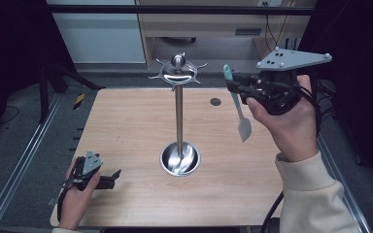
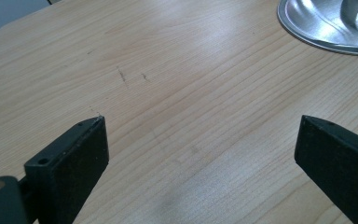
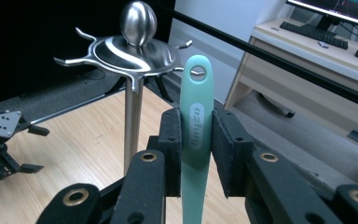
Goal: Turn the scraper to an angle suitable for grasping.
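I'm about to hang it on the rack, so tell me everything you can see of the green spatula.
The spatula is a slim one-piece utensil, seemingly silicone or plastic: mint-green handle with a hanging hole at its end and an embossed oval label, paler flat blade. The right tool is shut on its handle, pads pressing both sides below the hole. It hangs in the air, handle end up, blade down and tilted, clear of the table. It sits right of the steel rack, not touching its hooks.

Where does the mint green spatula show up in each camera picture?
High view: the mint green silicone spatula hangs upper right, held in the right tongs.
Left gripper view: not in it.
Right gripper view: centre, upright between the pads.
Shared landmark: the steel utensil stand, left of the spatula; its base appears top right in the left gripper view.
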Tool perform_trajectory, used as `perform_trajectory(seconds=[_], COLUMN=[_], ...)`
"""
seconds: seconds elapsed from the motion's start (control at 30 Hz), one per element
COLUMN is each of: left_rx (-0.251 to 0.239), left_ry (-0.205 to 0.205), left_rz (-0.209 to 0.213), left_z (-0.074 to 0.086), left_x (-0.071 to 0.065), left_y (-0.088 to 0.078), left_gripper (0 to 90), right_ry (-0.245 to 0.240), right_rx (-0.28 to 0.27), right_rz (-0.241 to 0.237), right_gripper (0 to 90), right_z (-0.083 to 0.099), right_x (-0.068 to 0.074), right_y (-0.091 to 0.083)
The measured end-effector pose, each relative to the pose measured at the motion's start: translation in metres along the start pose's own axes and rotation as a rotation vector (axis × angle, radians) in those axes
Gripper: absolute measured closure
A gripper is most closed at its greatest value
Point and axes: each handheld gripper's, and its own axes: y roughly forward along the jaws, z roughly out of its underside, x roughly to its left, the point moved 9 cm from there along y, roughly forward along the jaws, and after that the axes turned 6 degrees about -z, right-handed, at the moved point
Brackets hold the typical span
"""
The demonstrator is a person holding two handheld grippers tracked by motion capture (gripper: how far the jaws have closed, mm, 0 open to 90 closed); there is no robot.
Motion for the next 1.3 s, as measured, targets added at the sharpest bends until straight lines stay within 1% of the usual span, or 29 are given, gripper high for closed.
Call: perform_trajectory(seconds=[0.27,0.33,0.7,0.87,1.07,1.3], left_rx=[0.001,0.002,0.002,0.002,0.001,0.002], left_ry=[0.002,0.001,0.002,0.003,0.002,0.003], left_rz=[0.000,0.000,0.001,0.000,0.000,0.000], left_z=[0.000,0.000,0.000,0.000,0.000,0.000], left_x=[0.000,0.000,0.000,0.000,0.000,0.000], left_y=[0.000,0.000,0.000,0.000,0.000,0.000], left_gripper=[2.7,2.7,2.7,2.7,2.7,2.7], right_ry=[-0.009,-0.014,-0.023,-0.012,0.000,0.015], right_rx=[-0.022,-0.027,-0.059,-0.076,-0.083,-0.092], right_rz=[-0.008,-0.017,-0.018,-0.015,-0.014,-0.021], right_gripper=[74.0,74.1,74.1,74.0,74.0,74.0], right_z=[-0.004,-0.005,-0.011,-0.010,-0.008,-0.001], right_x=[0.006,0.010,0.016,0.015,0.014,0.015], right_y=[-0.001,-0.002,-0.006,-0.005,-0.003,0.003])
